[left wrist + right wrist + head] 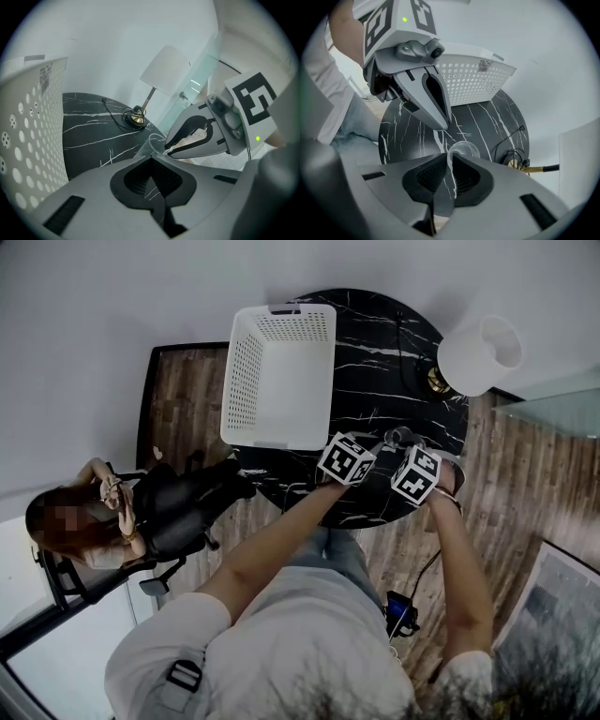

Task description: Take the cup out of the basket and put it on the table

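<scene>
The jaws of the right gripper [449,157] are clamped on the thin rim of a clear cup [464,151], one pad inside the wall and one outside. The jaws of the left gripper [152,158] are pressed together with nothing between them, and that gripper hangs just to the left of the cup.

The cup is out of the basket [246,381] and sits over the near right part of the round black counter [375,390], close to its near edge. Whether its base touches the surface cannot be told from these views. The white basket stands well apart at the far left of the counter, and a lamp [478,354] with a white shade stands at the far right, its cord curling across the marble.

The step in hand looks like the set-down. To do it well, the cup should be kept upright and lowered straight down until the whole base is flat on the marble, somewhat farther in from the near edge if there is room. The jaws should part only then, slowly, because a pinch on a thin glass rim can tip the cup on release. The right gripper should then lift straight up, and the left one should keep clear.
</scene>
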{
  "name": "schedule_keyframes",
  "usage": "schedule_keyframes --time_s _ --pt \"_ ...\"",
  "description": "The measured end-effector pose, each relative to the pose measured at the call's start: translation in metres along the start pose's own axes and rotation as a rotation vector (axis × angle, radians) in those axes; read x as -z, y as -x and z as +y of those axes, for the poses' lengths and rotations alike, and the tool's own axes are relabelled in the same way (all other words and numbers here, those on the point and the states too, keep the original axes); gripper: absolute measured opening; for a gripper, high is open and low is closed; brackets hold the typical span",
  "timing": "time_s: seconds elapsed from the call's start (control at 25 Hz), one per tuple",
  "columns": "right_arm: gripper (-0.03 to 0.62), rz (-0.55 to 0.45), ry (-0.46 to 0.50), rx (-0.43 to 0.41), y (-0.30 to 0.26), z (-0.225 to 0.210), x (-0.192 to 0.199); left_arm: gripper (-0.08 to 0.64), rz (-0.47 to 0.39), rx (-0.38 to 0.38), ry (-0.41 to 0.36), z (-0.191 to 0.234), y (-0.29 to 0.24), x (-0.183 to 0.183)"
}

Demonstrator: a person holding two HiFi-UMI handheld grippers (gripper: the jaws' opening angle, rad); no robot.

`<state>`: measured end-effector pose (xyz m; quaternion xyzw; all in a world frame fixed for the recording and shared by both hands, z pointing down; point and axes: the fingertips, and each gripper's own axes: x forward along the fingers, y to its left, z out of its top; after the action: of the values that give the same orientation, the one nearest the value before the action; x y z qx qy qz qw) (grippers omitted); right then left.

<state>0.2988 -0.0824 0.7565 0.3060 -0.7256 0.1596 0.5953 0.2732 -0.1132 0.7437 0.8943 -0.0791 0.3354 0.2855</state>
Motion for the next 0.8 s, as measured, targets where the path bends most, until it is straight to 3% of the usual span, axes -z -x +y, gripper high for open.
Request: schedule_keyframes --time_s 0.36,0.56,0.8 --pt "0.018 -0.153 -0.145 0.001 0.04 0.002 -0.015 0.005 -0.067 0.017 -0.029 -0.033 0.043 -0.016" --pt "0.017 -0.333 -0.24 0.074 0.083 0.001 -0.04 0.005 -0.144 -0.002 -0.057 -0.046 0.092 -0.025" --pt "0.017 -0.646 -0.36 0.168 0.159 0.012 -0.091 0.005 -0.284 -0.062 -0.061 -0.053 0.168 -0.04"
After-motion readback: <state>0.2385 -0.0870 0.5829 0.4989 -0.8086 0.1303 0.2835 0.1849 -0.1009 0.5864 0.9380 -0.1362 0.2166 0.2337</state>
